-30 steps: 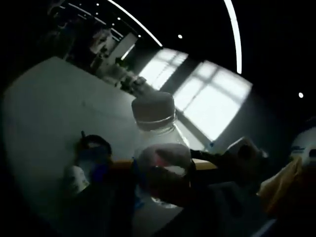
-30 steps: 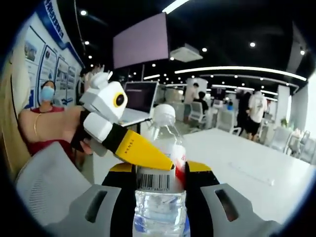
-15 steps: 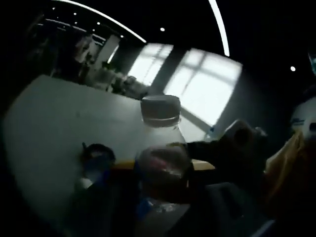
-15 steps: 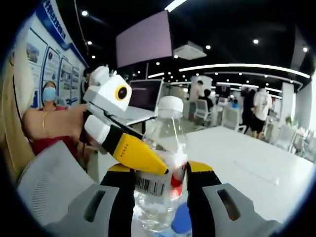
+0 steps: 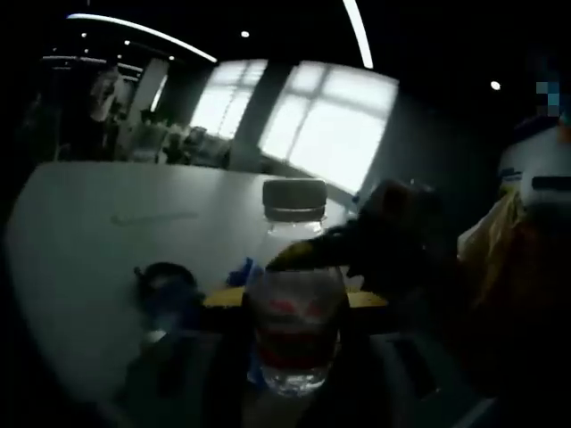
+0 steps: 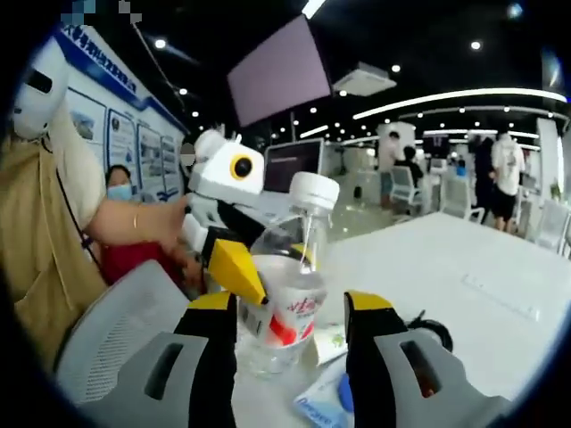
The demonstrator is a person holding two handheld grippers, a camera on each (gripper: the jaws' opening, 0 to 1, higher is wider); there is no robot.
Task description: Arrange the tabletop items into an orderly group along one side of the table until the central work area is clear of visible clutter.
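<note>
Left gripper (image 5: 294,301): jaws narrow, one on each flank of the bottle (image 5: 291,239). The left gripper view is dark, but they look closed on it, and in the right gripper view one yellow jaw of this tool lies flat against the bottle's near side. Right gripper (image 6: 292,303): jaws wide, one on each side of the same bottle, with a clear gap on the right jaw's side; judge it as not gripping. Bottle: clear plastic, white cap (image 6: 314,190), red-and-white label. Its long axis is tilted in the right gripper view, cap leaning up and away from the left gripper, and near upright in the left gripper view. Contents: a little water, settled at the base. The bottle sits directly ahead of both tools and between both pairs of jaws; your left hand appears to carry it, so the coming move likely turns on that hand. Table (image 6: 500,267): white, reaching away behind the bottle. On it, just below and beside the bottle, are a blue packet (image 6: 323,403) and a small black item (image 6: 430,330); what the latter is, you cannot tell from here.
</note>
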